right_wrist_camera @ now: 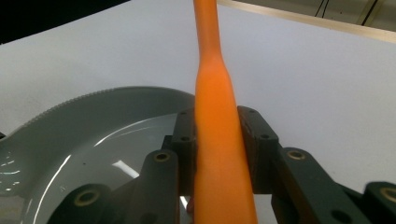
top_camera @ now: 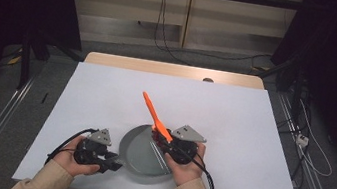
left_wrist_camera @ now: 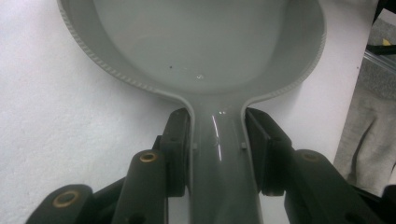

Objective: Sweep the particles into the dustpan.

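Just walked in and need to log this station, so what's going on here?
A person at a white table works a gripper in each hand. The left gripper is clamped on the handle of a grey pan resting on the table. The right gripper is shut on an orange utensil, held over the pan's rim and angled up and away.

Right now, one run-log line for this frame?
left claw: shut on pan handle | right claw: shut on orange spatula | grey pan: on table

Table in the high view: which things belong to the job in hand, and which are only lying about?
In the job:
- grey pan, handle in left claw
- orange spatula, in right claw

Lying about:
- cables on the floor behind
- white plug on the floor
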The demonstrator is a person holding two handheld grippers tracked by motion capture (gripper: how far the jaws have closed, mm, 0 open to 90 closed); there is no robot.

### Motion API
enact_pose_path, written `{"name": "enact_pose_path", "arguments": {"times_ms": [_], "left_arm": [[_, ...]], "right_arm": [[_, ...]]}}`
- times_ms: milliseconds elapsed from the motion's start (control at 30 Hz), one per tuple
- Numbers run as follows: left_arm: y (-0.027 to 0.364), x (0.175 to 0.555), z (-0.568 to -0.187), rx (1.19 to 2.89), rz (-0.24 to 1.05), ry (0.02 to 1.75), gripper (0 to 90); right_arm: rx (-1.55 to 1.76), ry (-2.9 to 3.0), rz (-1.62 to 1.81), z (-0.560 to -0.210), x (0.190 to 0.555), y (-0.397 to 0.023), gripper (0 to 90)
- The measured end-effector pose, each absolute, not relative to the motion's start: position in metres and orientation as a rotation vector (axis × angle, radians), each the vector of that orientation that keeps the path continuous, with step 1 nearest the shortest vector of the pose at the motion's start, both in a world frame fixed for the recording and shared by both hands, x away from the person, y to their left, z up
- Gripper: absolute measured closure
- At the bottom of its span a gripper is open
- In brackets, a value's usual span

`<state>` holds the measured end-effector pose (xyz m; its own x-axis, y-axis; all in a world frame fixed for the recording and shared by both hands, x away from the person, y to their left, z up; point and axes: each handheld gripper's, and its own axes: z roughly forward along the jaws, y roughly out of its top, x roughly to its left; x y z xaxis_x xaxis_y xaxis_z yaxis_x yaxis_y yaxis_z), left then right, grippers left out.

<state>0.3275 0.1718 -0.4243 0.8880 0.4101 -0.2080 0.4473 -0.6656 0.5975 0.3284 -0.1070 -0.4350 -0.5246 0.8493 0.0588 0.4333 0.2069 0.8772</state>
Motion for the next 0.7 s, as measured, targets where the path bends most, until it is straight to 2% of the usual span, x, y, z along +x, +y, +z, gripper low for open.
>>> {"name": "enact_pose_path", "arguments": {"times_ms": [333, 700], "left_arm": [[0.173, 0.327, -0.425, 2.381, -0.072, 0.607, 62.7], [0.173, 0.328, -0.426, 2.368, -0.085, 0.612, 62.6]], "right_arm": [[1.126, 2.103, 1.365, -0.424, 0.323, -0.084, 71.1], [1.155, 2.034, 1.292, -0.414, 0.34, -0.119, 71.1]]}}
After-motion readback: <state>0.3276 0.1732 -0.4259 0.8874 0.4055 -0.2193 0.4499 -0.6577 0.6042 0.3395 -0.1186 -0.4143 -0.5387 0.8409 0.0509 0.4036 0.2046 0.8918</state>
